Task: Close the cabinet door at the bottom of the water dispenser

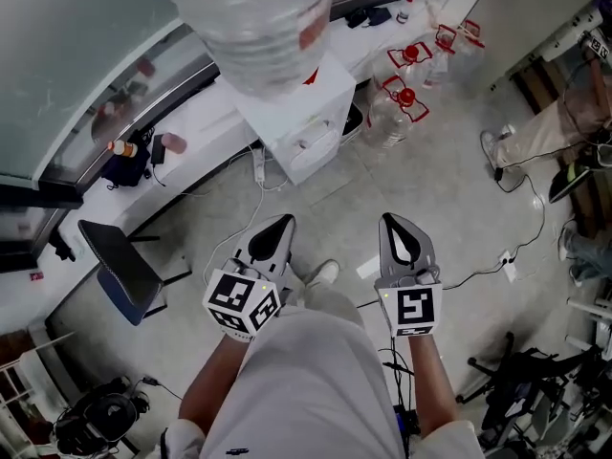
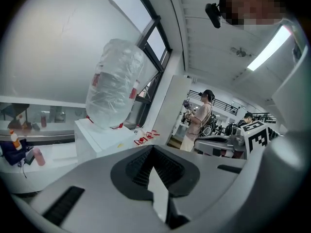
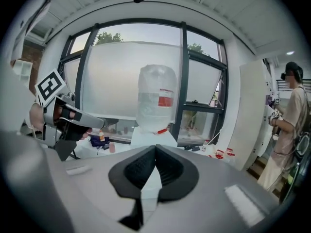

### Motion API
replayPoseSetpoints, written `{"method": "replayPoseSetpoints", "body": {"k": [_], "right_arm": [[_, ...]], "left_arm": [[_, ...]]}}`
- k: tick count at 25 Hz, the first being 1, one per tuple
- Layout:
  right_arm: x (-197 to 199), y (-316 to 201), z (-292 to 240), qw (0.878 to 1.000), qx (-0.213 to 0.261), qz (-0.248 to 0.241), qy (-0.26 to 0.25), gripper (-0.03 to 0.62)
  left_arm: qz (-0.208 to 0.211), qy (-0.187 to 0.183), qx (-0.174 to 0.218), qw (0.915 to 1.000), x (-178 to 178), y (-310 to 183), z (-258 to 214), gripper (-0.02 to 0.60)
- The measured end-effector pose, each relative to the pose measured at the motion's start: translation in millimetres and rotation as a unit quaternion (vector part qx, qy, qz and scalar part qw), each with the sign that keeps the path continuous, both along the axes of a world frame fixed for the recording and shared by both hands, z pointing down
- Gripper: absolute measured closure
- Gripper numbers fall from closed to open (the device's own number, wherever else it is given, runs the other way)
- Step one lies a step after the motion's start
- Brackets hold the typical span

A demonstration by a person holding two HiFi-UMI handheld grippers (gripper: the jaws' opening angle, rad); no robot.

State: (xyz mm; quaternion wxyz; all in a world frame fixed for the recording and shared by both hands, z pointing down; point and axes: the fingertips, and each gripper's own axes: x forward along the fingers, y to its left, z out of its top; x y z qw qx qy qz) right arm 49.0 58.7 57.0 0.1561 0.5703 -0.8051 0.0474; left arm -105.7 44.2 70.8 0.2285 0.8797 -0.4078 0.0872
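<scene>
The white water dispenser stands against the window ledge with a big clear bottle upside down on top. I see its front steeply from above, and no door leaf stands out from it. Both grippers hang apart from it, over the floor in front of my legs. My left gripper and right gripper are both shut with nothing in them. In the left gripper view the dispenser and bottle lie ahead to the left, beyond the closed jaw tips. The right gripper view has the bottle straight ahead above its closed tips.
Empty water bottles with red caps stand on the floor right of the dispenser. A blue chair is at the left. Cables and a power strip cross the floor on the right. A person stands further right, and another person's legs show.
</scene>
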Motion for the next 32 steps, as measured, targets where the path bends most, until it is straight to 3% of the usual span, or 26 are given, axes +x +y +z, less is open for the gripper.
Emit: {"method": "replayPoseSetpoints", "body": {"k": [9,16,32], "right_arm": [[46,64,-45,0.997,0.035,0.068,-0.027,0.585],[59,98,-59,0.992,0.055,0.100,-0.047,0.585],[22,98,-69,0.996,0.071,0.035,-0.044,0.585]], "left_arm": [[0.026,0.010,0.033,0.9990,5,37,-43,0.577],[0.061,0.004,0.066,0.9960,19,53,-70,0.577],[0.098,0.031,0.066,0.9925,49,70,-89,0.577]]}}
